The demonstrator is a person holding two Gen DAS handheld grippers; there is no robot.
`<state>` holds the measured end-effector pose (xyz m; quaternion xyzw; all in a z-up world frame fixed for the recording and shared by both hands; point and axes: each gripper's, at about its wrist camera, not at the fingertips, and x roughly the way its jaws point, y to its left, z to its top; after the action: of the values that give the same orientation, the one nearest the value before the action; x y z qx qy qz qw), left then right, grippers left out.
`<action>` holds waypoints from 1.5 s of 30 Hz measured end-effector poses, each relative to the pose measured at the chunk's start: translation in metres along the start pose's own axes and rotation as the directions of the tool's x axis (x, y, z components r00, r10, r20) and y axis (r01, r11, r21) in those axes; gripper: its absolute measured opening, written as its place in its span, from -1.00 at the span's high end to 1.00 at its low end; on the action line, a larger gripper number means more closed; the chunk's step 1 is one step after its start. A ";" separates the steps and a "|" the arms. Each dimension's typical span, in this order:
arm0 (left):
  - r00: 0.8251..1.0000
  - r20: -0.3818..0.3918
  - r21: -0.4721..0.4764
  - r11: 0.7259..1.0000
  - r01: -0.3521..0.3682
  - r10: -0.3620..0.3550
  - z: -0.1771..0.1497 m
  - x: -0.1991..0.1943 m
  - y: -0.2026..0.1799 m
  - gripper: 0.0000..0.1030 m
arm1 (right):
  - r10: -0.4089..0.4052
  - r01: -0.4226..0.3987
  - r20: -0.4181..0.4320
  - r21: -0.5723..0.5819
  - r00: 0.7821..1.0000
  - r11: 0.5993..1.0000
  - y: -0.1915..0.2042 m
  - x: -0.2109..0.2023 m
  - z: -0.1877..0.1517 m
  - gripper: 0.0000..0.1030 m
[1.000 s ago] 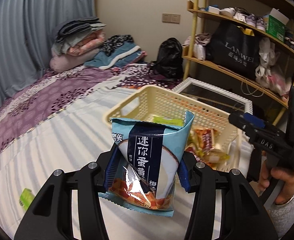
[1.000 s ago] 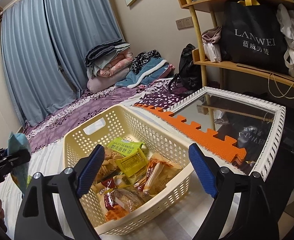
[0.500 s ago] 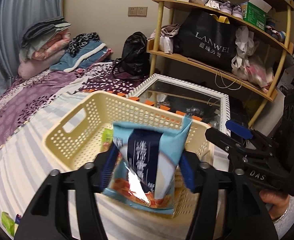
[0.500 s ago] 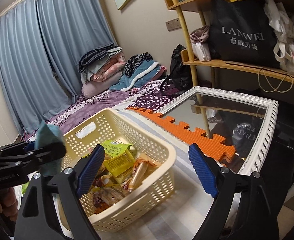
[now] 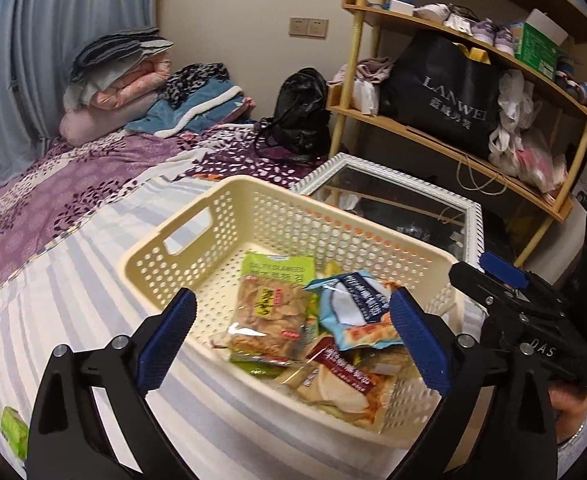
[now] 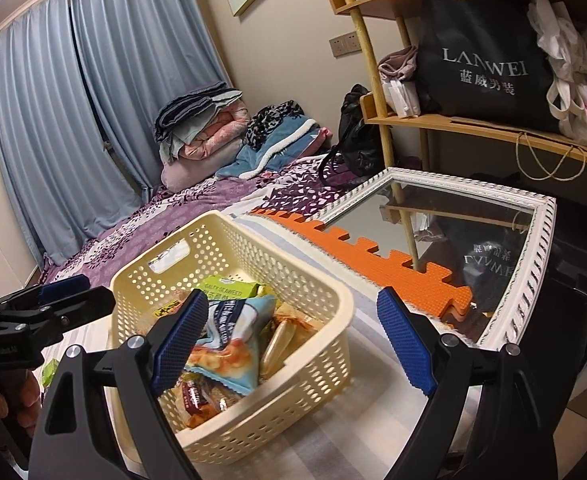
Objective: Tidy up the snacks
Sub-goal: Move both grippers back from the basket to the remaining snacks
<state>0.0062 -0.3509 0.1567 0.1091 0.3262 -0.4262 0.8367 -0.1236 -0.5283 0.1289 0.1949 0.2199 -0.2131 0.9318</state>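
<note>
We are holding the left gripper over the cream basket, its jaws having just been opening, now wide apart with nothing pinched. The light-blue snack packet, dark panel and orange biscuit picture showing, is lying crumpled atop the other snacks inside. We are keeping the right gripper spread and empty beside the basket.

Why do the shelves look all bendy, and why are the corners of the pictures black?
Left wrist view: the fisheye lens curves the wooden shelves and leaves dark corners; the light is warm and dim, and the basket looks sharp. Right wrist view: the same bending on the curtain; the mirror reflects the black bag's lettering backwards.
</note>
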 end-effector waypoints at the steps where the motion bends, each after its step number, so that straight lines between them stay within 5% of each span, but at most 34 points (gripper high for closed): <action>1: 1.000 -0.002 -0.006 1.000 -0.012 0.012 -0.001 -0.002 0.004 -0.94 | 0.002 -0.002 0.000 -0.004 1.000 1.000 0.003 0.000 0.000 -0.68; 22: 0.979 -0.015 -0.172 0.964 -0.204 0.204 -0.055 -0.060 0.116 -0.94 | 0.130 -0.130 -0.014 -0.162 0.991 0.978 0.103 -0.009 -0.003 -0.77; 29: 0.943 -0.041 -0.247 0.911 -0.330 0.330 -0.081 -0.092 0.170 -0.94 | 0.214 -0.232 -0.100 -0.232 0.972 0.945 0.157 -0.004 -0.027 -0.80; 34: 0.922 -0.046 -0.315 0.871 -0.378 0.384 -0.097 -0.121 0.209 -0.94 | 0.285 -0.337 -0.208 -0.285 0.936 0.897 0.203 0.002 -0.056 -0.80; 45: 0.873 -0.075 -0.418 0.780 -0.466 0.482 -0.137 -0.177 0.268 -0.94 | 0.364 -0.538 -0.457 -0.343 0.812 0.770 0.299 0.023 -0.128 -0.80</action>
<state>0.0797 -0.0101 0.1395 -0.0043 0.3576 -0.1230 0.9257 -0.0021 -0.2281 0.0920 0.0538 0.3779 0.1191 0.9166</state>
